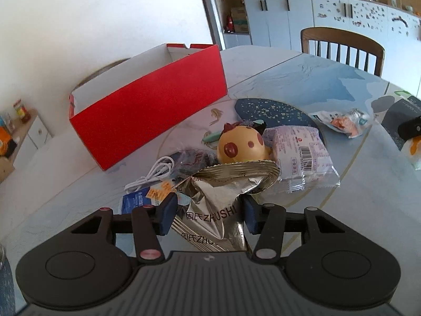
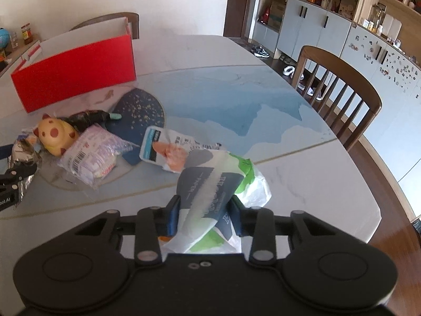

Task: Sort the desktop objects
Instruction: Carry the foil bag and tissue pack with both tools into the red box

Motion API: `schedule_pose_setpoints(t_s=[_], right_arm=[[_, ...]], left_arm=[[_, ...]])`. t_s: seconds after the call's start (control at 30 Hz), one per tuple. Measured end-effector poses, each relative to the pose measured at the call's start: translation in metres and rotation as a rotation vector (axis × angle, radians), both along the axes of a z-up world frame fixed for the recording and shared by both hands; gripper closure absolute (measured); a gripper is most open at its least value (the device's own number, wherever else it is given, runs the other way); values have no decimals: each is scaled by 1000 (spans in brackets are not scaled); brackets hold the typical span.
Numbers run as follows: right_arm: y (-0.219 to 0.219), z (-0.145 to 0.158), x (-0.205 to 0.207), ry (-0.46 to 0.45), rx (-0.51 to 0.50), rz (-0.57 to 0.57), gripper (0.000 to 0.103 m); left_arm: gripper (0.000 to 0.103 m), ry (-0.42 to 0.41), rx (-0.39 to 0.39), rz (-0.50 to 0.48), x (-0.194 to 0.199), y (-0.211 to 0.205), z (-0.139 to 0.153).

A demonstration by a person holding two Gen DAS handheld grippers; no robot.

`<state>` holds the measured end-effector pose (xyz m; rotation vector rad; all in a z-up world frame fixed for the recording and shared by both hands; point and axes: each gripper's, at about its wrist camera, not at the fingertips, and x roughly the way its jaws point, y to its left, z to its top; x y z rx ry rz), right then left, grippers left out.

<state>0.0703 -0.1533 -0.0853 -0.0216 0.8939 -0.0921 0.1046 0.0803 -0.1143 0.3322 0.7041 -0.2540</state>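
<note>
My left gripper [image 1: 208, 214] is shut on a crinkled silver foil snack bag [image 1: 221, 194], which sticks up between the blue pads. In the right wrist view the same bag [image 2: 22, 155] shows at the far left. My right gripper [image 2: 204, 216] is shut on a soft tissue pack [image 2: 210, 184] printed dark blue, green and white, held a little above the table. An open red box [image 1: 147, 113] [image 2: 73, 76] stands at the back left. Beyond the silver bag lie a yellow spotted toy [image 1: 240, 144] [image 2: 56, 135] and a clear wrapped pack [image 1: 300, 152] [image 2: 92, 155].
A white cable [image 1: 155, 173] and a blue packet [image 1: 134, 201] lie left of the silver bag. A white snack packet with orange contents [image 1: 342, 122] [image 2: 163, 147] lies mid-table on the round marble table [image 2: 302, 179]. A wooden chair [image 2: 339, 87] stands at the far right edge.
</note>
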Motion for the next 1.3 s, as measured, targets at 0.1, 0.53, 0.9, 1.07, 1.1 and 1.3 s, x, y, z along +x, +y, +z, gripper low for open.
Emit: schedule_pose_setpoints(t_s=[0.1, 0.53, 0.9, 1.07, 1.1, 1.3], right_arm=[[6, 9, 1, -23, 2, 21, 65], [32, 41, 16, -86, 25, 120, 66], [45, 65, 55, -116, 51, 269, 66], [44, 75, 84, -127, 76, 331, 66], [44, 78, 90, -132, 78, 345, 66], [45, 97, 118, -164, 91, 418, 66]], left_arm=[[53, 5, -29, 8, 0, 3, 10], [53, -28, -84, 66, -3, 23, 43], [53, -26, -123, 160, 17, 29, 61], [53, -29, -124, 205, 32, 30, 70], [53, -31, -124, 213, 36, 29, 72], [53, -37, -138, 248, 53, 29, 83]])
